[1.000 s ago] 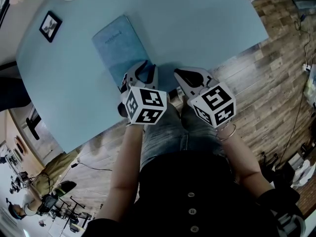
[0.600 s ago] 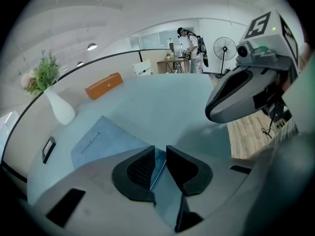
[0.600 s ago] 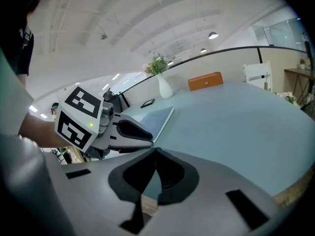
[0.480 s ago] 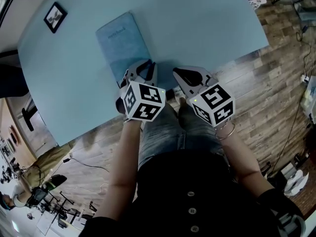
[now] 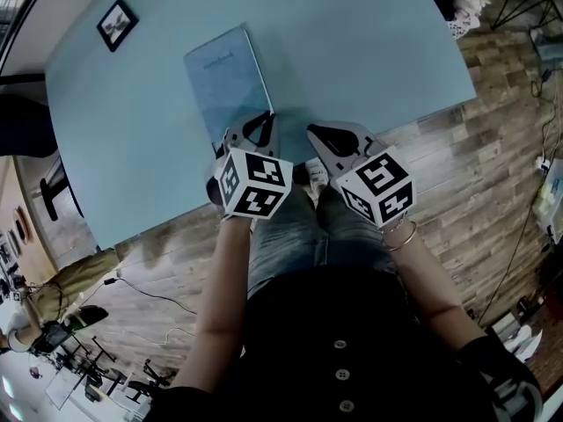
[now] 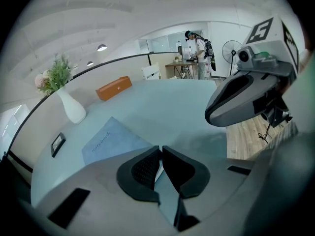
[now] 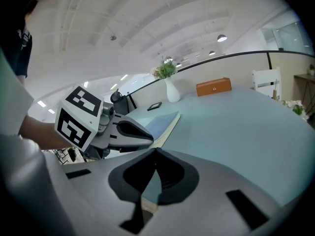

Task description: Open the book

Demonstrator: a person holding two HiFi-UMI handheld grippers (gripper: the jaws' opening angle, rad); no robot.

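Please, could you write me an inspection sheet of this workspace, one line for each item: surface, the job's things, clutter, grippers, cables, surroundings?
Surface: light blue table, mostly bare.
Job's things: book, closed, lying flat near the person's edge of the table.
Clutter: small picture frame, white vase with flowers, and orange box, all at the far side, apart from the book.
Grippers: left gripper at the book's near corner; its jaws have just been closing and now pinch a thin pale edge of the book. Right gripper beside it, jaws together, nothing between them.
Cables: one cable on the floor; nothing seen on the table.
Surroundings: wooden floor; far off, a person at a desk and a standing fan.
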